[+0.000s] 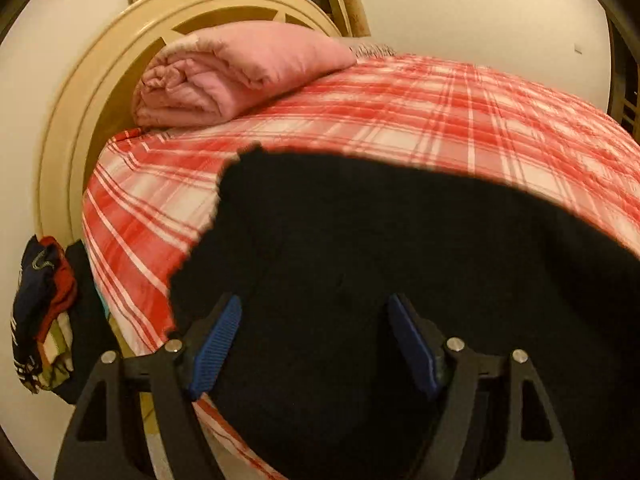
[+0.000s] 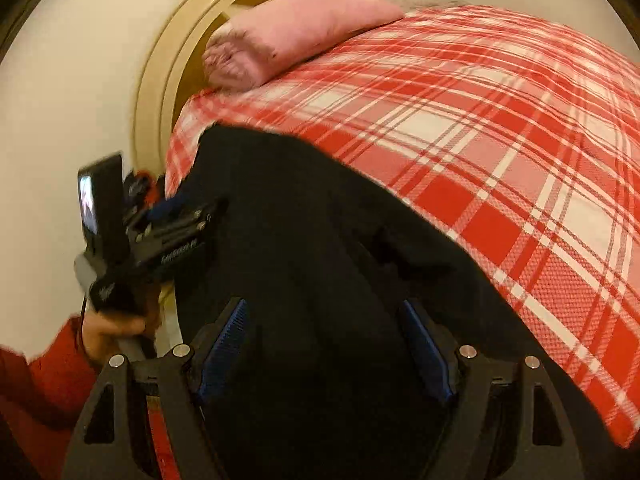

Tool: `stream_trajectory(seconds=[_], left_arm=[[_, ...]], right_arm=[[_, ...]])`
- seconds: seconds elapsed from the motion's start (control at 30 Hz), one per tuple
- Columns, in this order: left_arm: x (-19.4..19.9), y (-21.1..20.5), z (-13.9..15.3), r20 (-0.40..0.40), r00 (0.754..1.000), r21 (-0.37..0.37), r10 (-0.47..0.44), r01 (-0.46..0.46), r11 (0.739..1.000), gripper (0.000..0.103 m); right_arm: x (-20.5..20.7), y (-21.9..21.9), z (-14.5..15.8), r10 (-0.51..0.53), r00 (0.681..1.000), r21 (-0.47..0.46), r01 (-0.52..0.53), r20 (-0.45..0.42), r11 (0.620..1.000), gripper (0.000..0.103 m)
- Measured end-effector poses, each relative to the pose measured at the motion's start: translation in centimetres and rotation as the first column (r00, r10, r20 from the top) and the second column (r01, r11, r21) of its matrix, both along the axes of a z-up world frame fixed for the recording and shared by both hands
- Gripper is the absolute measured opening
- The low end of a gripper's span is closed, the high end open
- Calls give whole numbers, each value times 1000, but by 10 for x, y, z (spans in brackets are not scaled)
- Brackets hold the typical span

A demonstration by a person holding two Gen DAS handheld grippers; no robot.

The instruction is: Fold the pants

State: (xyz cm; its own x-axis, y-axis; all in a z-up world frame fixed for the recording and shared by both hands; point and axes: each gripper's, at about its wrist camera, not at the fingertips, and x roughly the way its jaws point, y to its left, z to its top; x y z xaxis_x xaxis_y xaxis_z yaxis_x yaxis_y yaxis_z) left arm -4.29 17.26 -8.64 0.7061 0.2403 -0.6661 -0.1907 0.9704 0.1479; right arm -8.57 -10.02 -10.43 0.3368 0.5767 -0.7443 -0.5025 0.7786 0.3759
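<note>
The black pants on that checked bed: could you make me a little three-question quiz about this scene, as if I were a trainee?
1. True or false: the black pants lie on a red and white plaid bedspread.
2. What sits near the headboard? A) a folded pink blanket B) a green pillow C) a laptop
3. Fill in: in both wrist views the blue finger pads stand wide apart, so the left gripper and right gripper are both ____.

Key: 1 true; 2 A; 3 open. In the right wrist view, the left gripper hovers at the pants' left edge.
</note>
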Motion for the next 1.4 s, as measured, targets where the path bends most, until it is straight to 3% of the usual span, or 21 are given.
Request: stream_trajectory(seconds=[0.13,0.23,0.27,0.33,0.47,0.57,0.63,0.7,0.83,0.9,1.0,1.1,1.2,1.3,1.4], left_arm=[[-6,1,-3,39,999,28,1,-2,1000,93],[-6,8,-4,45,999,-3,24,-23,1000,98],[-5,11,-4,40,999,-25,28,-27,999,98],[-4,13,-4,31,999,-45,27,-26,999,98],[-5,11,-6,42,999,-26,16,-15,1000,99],[-4,11,-6,41,999,-28,22,-21,999,100],[-4,12,-6,34,999,-37,24,-23,999,100],[-3,13,-6,29,999,-45,23,-22,999,100],[-2,14,-5,19,1000,-47,21,-20,999,100],[-2,13,-6,23,1000,-46,19,-18,999,100],[-3,12,-6,32,999,-39,21,-20,999,100],[-3,13,-6,30,999,-41,18,-16,999,101],[-2,17,-7,23,1000,-64,10,-8,998,102],[-1,17,-8,27,1000,-65,9,-7,998,103],[-1,17,-8,33,999,-52,1,0,999,103]], right_arm=[[13,-9,16,-27,998,6,27,48,1000,79],[28,-10,5,-15,998,41,18,-59,999,79],[29,-8,-1,13,994,57,-7,-106,998,79],[26,-5,-4,53,993,41,-49,-102,998,79],[25,1,-8,162,970,115,-143,-182,983,79],[35,6,-6,87,992,55,-82,-88,995,79],[44,7,-8,77,988,140,-59,-130,988,79],[48,17,-14,137,968,225,-89,-212,970,79],[38,39,-17,220,952,213,-175,-211,961,80],[45,39,-19,178,962,264,-120,-209,957,80],[69,32,-23,135,963,412,-29,-232,911,80],[96,7,-16,45,976,478,64,-213,876,79],[123,-20,-26,48,951,549,134,-304,825,70],[134,-26,-41,73,932,490,119,-355,864,49],[144,-58,-36,0,932,444,174,-364,879,47]])
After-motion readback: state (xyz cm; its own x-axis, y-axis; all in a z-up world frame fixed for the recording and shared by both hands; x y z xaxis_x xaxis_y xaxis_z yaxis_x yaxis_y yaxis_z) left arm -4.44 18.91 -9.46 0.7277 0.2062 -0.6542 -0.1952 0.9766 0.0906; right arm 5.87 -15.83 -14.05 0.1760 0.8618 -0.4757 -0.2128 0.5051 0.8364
